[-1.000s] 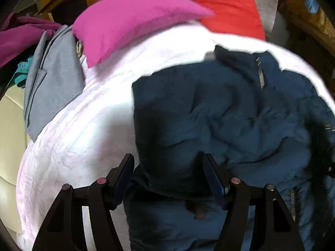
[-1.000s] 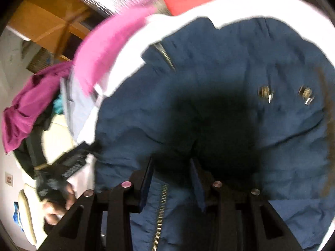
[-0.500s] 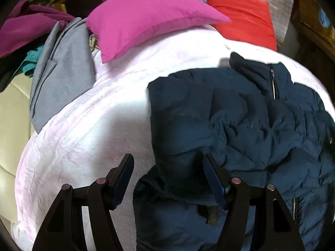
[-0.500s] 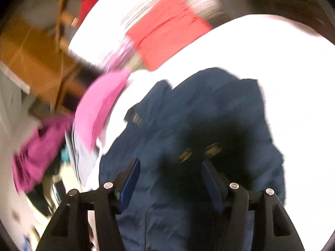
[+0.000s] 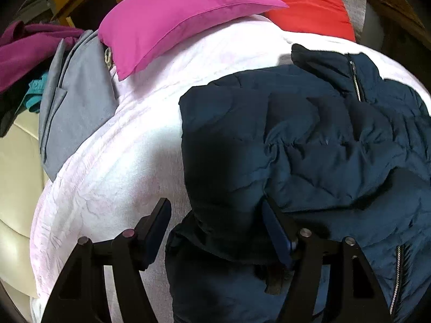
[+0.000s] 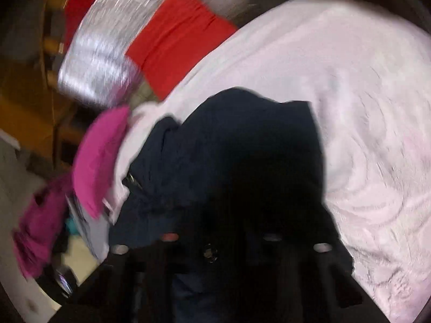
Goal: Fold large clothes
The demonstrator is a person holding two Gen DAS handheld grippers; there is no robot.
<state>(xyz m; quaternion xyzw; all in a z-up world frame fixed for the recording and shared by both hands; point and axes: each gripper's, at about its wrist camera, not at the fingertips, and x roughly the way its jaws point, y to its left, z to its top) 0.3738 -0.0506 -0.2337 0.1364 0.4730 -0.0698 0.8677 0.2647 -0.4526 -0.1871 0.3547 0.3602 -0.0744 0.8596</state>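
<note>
Navy jacket [image 5: 309, 148] — between spread left gripper [image 5: 215, 231] jaws, unpinched, extending toward 1 o'clock; right gripper [image 6: 215, 242] closing, grip unclear — blurred.

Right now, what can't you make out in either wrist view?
- Right gripper: right wrist view, dark and motion-blurred; its jaws are closing, but whether the navy puffer jacket is between them is unreadable.
- Jacket's lower hem: left wrist view, cut off by the bottom edge and covered by the left gripper.
- Clothes pile behind the pink pillow: partly hidden, cropped at left.

Blur and shadow hide the right hand-held gripper [image 6: 215, 245] fingertips over the jacket [image 6: 229, 140].
</note>
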